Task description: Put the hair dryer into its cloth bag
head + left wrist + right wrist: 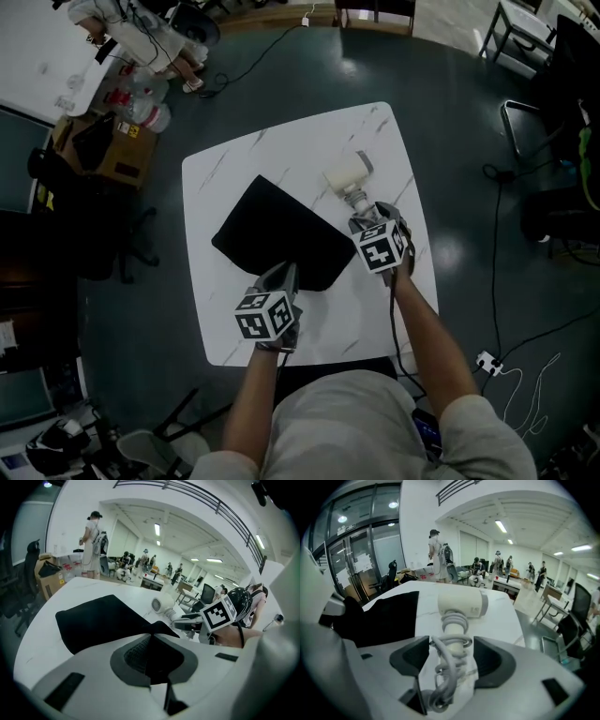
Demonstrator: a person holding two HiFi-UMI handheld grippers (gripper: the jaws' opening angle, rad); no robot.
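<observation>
While your left fingers (136, 657) are pinched together on the near edge of the cloth bag (277, 234), your right fingers (408, 660) stand wide apart astride the handle of the hair dryer (459, 604) and grip nothing as yet. The hair dryer lies on its side on the tabletop (281, 145), just beside the bag's far right edge and wholly outside it. Its cord (449, 665) is coiled round the handle, with a loose loop lying between the open fingers. The bag lies mostly flat, and no view confirms that its mouth is open. Assessment: the step in hand is the pickup of the dryer. You should close squarely across the wound handle, high up near the barrel. The head looks like the heavy end and is likely to swing if you take it low. Check that the loose loop is either caught inside the grip or clear of it, because a half-trapped cord may slip or snag on the bag's hem. Before you carry the dryer over, raise the pinched edge so the mouth gapes towards it. Enter barrel first, on a shallow line, and keep the fabric taut.
</observation>
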